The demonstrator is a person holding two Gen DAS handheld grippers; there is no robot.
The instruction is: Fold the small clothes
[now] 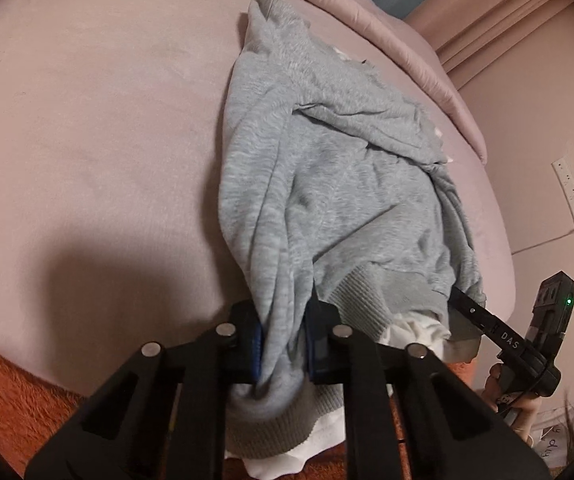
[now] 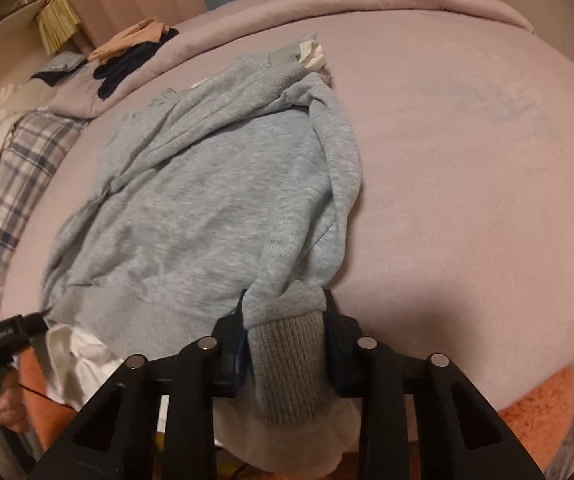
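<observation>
Grey sweatshirt lies crumpled on the pink bed, hem end toward me at the near edge, collar end away. My left gripper is clamped on a bunched fold of grey fabric near the hem, blue pads pressed into cloth on both sides; ribbed band hangs below the jaws. My right gripper is closed round a ribbed cuff, so I take this for a sleeve end, the sleeve running up along the garment's right side. From the left view, the right gripper shows only as a dark finger at the hem corner. A white layer peeks from under the hem, probably a lining or an inner shirt; cannot tell which. Both grips sit at the near edge, likely so I can pull the piece taut and spread it flat before any fold. Body is twisted, one sleeve thrown across the chest, so folding proper looks not yet begun. Risk: the left pinch holds several layers, which may drag the body askew. Other clothes and a plaid pillow lie at the far side, well apart.
</observation>
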